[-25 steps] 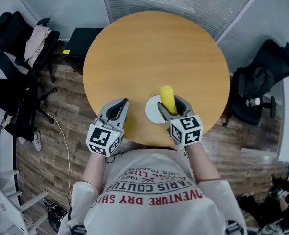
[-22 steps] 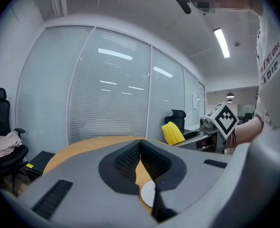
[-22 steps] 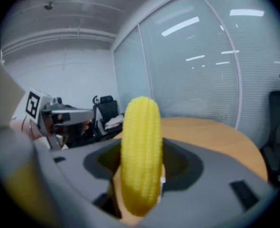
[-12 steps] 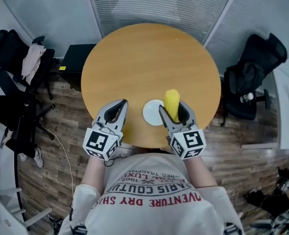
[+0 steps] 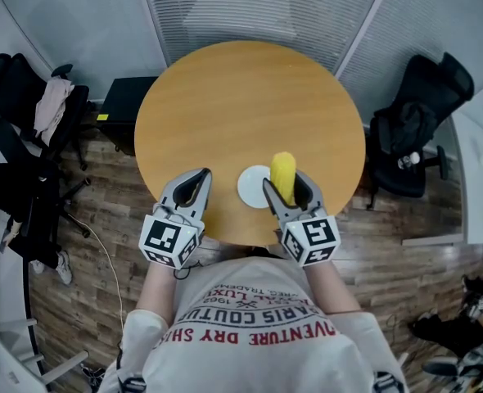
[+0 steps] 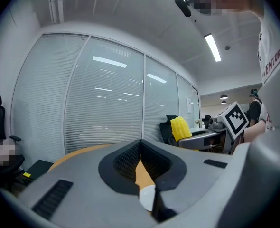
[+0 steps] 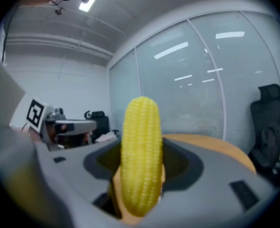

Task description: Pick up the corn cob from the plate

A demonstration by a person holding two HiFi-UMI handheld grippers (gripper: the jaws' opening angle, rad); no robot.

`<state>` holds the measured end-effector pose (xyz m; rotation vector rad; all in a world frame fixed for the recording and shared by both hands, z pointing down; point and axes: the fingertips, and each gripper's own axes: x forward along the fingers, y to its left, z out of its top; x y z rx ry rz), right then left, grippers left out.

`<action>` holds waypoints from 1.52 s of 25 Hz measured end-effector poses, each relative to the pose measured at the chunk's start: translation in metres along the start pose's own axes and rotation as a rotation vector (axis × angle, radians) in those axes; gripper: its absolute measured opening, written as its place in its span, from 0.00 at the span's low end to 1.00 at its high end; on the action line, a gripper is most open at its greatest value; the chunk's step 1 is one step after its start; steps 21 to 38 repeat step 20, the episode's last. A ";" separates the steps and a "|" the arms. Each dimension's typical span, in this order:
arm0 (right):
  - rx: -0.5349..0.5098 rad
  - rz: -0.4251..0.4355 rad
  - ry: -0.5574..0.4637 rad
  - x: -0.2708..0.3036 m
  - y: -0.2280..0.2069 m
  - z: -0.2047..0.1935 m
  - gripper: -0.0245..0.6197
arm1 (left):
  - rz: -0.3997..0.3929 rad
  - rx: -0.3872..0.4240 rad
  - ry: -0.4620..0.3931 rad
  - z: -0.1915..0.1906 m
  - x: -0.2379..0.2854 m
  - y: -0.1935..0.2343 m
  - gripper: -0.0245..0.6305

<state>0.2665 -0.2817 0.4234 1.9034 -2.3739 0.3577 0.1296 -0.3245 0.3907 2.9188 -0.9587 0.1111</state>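
**Corn held in the right jaws over the plate's right edge**

The right gripper [image 5: 289, 188] has its jaws clamped on the lower part of the corn [image 7: 140, 160]. The corn stands nearly upright between them, over the right edge of the plate [image 5: 254, 187]. The left gripper [image 5: 199, 178] holds nothing; its jaw tips meet, just left of the plate.

The plate is small, white and round. It lies on a round wooden table [image 5: 241, 105], near the rim closest to the person. Across the table from the plate runs a glass wall with blinds [image 5: 266, 6]. Black chairs [image 5: 413, 133] stand well off to the plate's left and right on a wood-plank floor [image 5: 102, 219].

The corn is bright yellow, with even rows of kernels and a rounded tip.

The right gripper view shows the kernels close up. The left gripper view shows the corn side-on, raised above table level, and a sliver of plate through the hollow below its own jaw tips. Only the head view shows both grippers and the whole table.
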 end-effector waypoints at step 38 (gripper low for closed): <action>-0.029 0.008 0.010 0.001 -0.007 0.001 0.45 | -0.021 0.030 0.020 -0.001 0.015 -0.014 0.09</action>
